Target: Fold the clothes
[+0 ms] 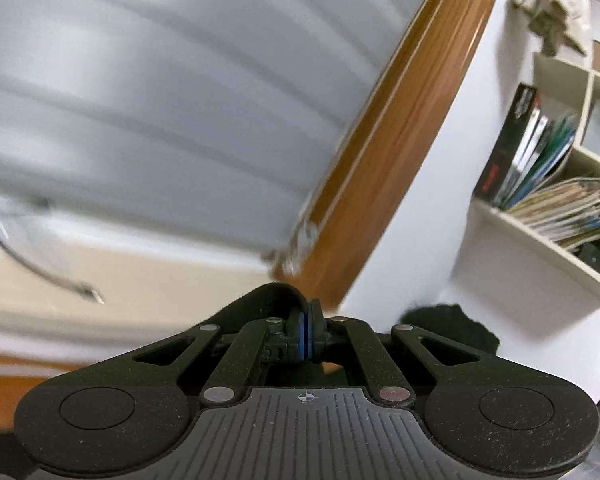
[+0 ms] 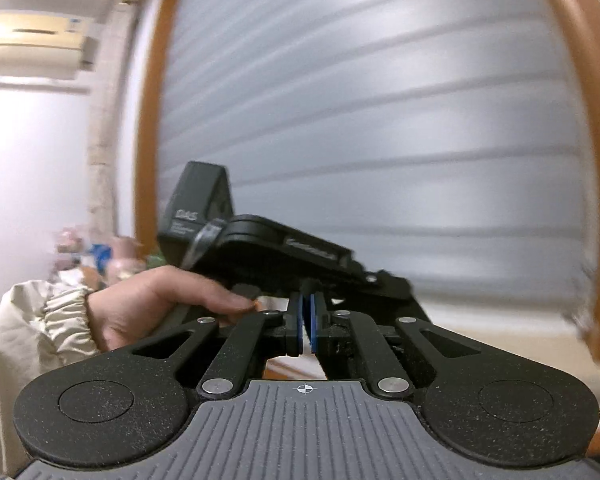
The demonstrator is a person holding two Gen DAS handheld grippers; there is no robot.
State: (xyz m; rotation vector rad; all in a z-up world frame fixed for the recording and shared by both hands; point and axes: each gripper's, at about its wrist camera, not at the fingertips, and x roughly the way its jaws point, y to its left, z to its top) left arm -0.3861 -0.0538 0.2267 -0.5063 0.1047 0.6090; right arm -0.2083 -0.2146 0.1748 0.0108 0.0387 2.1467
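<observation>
Left gripper (image 1: 306, 334) pads pressed together, pinching black fabric (image 1: 260, 304) that drapes over its left finger. Right gripper (image 2: 306, 326) nearly closed, thin gap, nothing between pads. Both raised facing grey window blind (image 2: 380, 120); a hand (image 2: 152, 304) holds the left unit.

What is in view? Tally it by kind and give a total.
Grippers: 2, left gripper and right gripper
Hand: 1
Black cloth: 1
Window blind: 1
Air conditioner: 1
Bookshelf: 1
Total: 7
</observation>
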